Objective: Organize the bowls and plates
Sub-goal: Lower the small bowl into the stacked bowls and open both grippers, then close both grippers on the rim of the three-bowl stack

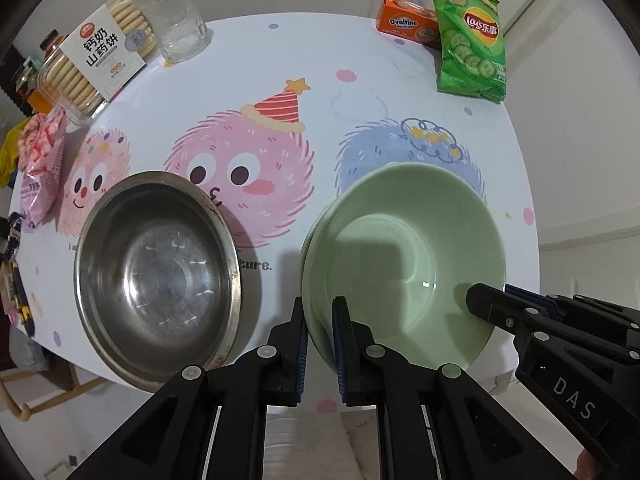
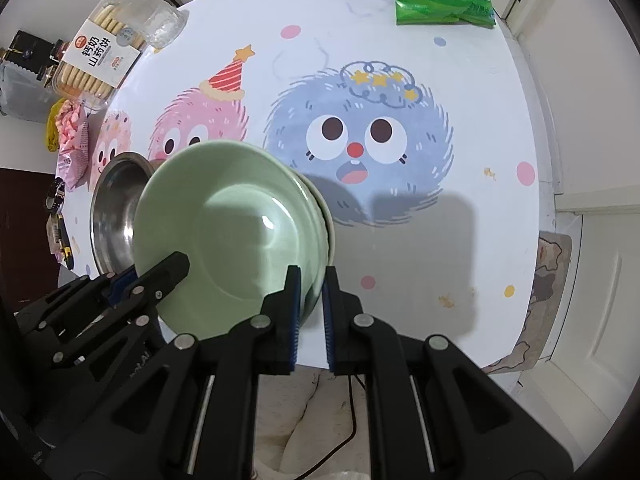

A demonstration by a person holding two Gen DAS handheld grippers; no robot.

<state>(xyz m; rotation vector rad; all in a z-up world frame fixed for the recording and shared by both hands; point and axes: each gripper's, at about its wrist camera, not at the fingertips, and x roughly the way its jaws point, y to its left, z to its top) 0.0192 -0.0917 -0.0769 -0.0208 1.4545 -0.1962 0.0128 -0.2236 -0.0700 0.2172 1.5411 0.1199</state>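
My left gripper (image 1: 320, 344) had its jaws pinched on the near-left rim of the green bowl (image 1: 404, 256), one pad outside the wall and one inside. My right gripper (image 2: 310, 312) gripped the same bowl (image 2: 228, 240) at its near-right rim, jaws narrowed on the wall. In the left wrist view the right gripper (image 1: 492, 304) came in from the lower right, its tip over the bowl's inner edge.

The bowl sat tilted toward the cameras at lower centre of both frames. A second green rim showed just behind it, so it seemed to be nested in another bowl, though I could not tell for sure, nor whether it touched the surface (image 1: 360, 60).

The steel bowl (image 1: 158, 276) stood upright on the surface just left of the green one, a narrow gap between them.

Along the upper edge lay a biscuit box (image 1: 96, 56), a glass (image 1: 180, 28), an orange Ovaltine box (image 1: 404, 24) and a green chip bag (image 1: 470, 44). A pink packet (image 1: 42, 164) lay at the left edge.
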